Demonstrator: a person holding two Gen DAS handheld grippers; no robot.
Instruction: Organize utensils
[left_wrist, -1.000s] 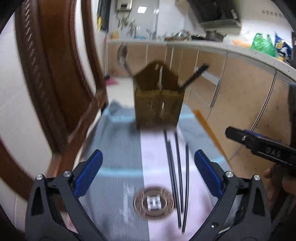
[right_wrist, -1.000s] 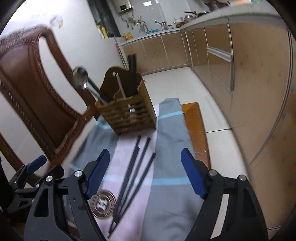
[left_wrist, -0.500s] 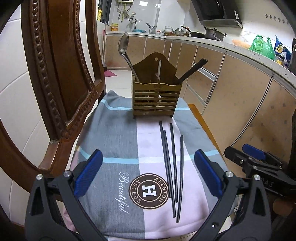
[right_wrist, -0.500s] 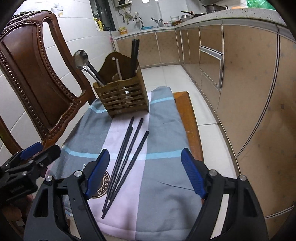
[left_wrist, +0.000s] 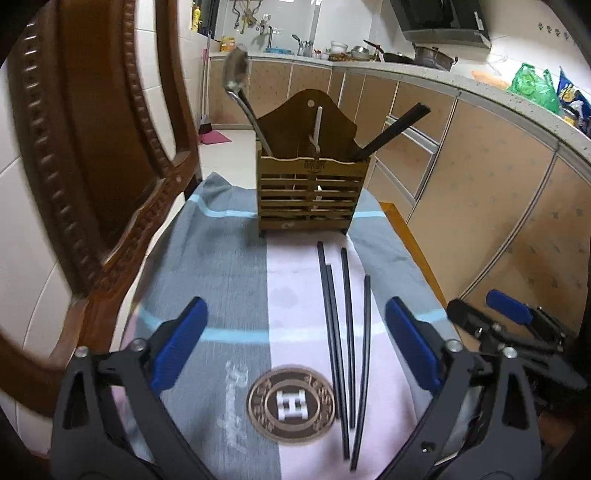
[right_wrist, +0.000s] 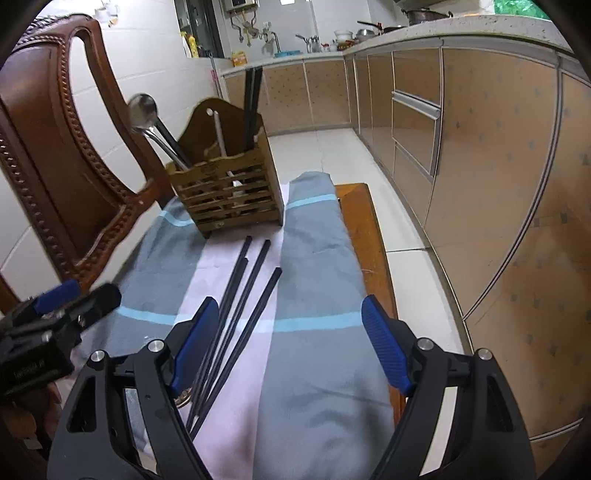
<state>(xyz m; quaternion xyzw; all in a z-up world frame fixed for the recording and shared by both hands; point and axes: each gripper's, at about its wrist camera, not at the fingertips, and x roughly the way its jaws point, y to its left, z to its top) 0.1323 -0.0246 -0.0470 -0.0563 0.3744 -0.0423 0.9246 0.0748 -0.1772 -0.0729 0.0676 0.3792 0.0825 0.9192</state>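
Note:
Several black chopsticks (left_wrist: 345, 332) lie side by side on a grey and pink cloth (left_wrist: 229, 280) over a chair seat; they also show in the right wrist view (right_wrist: 243, 306). Behind them stands a slatted wooden utensil holder (left_wrist: 312, 194) with a metal spoon (left_wrist: 236, 79), a white utensil and black chopsticks (left_wrist: 395, 127) in it; it also shows in the right wrist view (right_wrist: 229, 195). My left gripper (left_wrist: 295, 343) is open and empty, above the cloth, left of the chopsticks. My right gripper (right_wrist: 286, 339) is open and empty, just right of the chopsticks.
The carved wooden chair back (left_wrist: 110, 155) rises on the left. The wooden seat edge (right_wrist: 364, 236) shows right of the cloth. Kitchen cabinets (right_wrist: 480, 155) and tiled floor lie to the right. A round logo (left_wrist: 291, 402) is printed on the cloth.
Both grippers have moved forward and lower toward the cloth and chopsticks. Both stay open and empty. The chopsticks and holder have not moved.

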